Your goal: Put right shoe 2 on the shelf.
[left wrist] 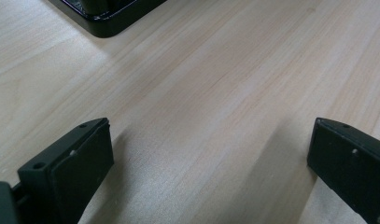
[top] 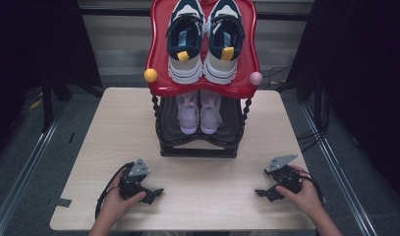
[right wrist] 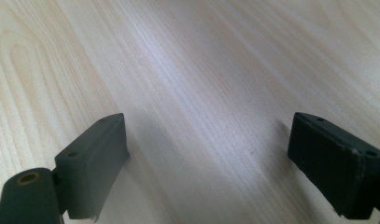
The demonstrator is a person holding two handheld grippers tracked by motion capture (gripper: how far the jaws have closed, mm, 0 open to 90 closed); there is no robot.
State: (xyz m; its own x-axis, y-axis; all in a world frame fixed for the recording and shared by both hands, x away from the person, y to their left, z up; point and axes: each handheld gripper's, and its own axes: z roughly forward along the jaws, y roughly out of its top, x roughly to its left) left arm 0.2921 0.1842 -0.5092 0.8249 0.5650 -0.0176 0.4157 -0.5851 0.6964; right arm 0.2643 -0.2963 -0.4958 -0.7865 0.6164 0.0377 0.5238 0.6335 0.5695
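Both the left gripper [top: 156, 193] and right gripper [top: 262, 192] rest on the table [top: 114, 128] with jaws spread wide and empty, while ahead between them stands a two-tier shoe rack [top: 200, 142], black-based, red-topped, holding navy-and-white sneakers [top: 202, 39] above pale pink shoes [top: 199, 114].

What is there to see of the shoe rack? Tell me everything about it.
The shoe rack stands upright at the far middle of the wooden table. It has two tiers: a glossy red top tray with a wavy rim, and a black base, joined by twisted black posts. A yellow knob and a pink knob sit at the tray's front corners. Navy-and-white sneakers rest on top, pale pink shoes below. Neither claw touches it.
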